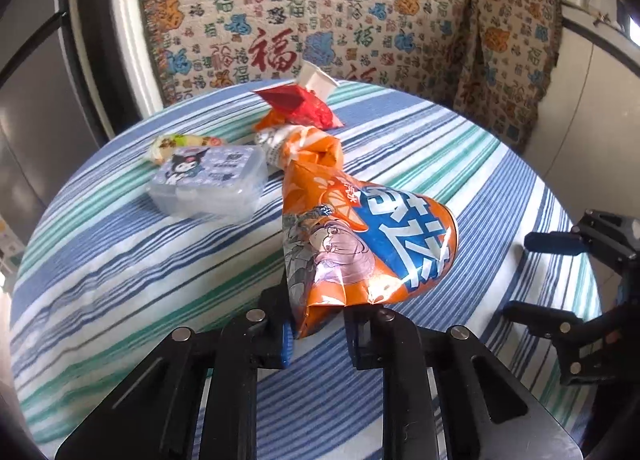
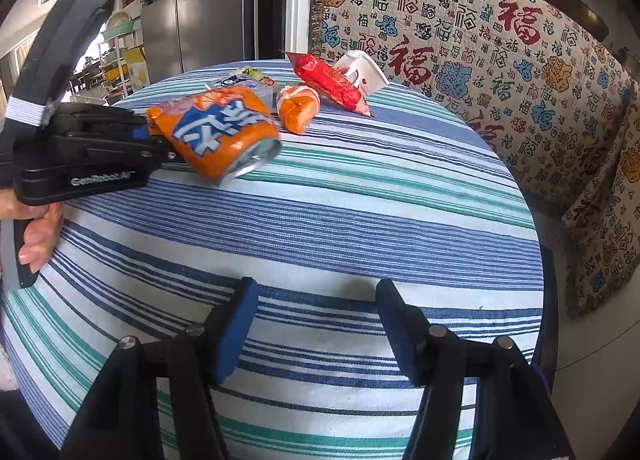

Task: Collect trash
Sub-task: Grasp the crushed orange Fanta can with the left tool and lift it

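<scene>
My left gripper is shut on the end of a crumpled orange snack bag and holds it above the striped table; it also shows in the right wrist view, sticking out of the left gripper. My right gripper is open and empty over the near table edge; it shows at the right of the left wrist view. Further back lie a small orange wrapper, a red wrapper and a white carton.
The round table has a blue, green and white striped cloth. A clear plastic box with a cartoon lid and a small pale packet lie at the left. A patterned cloth-covered sofa stands behind the table. A grey fridge stands at back left.
</scene>
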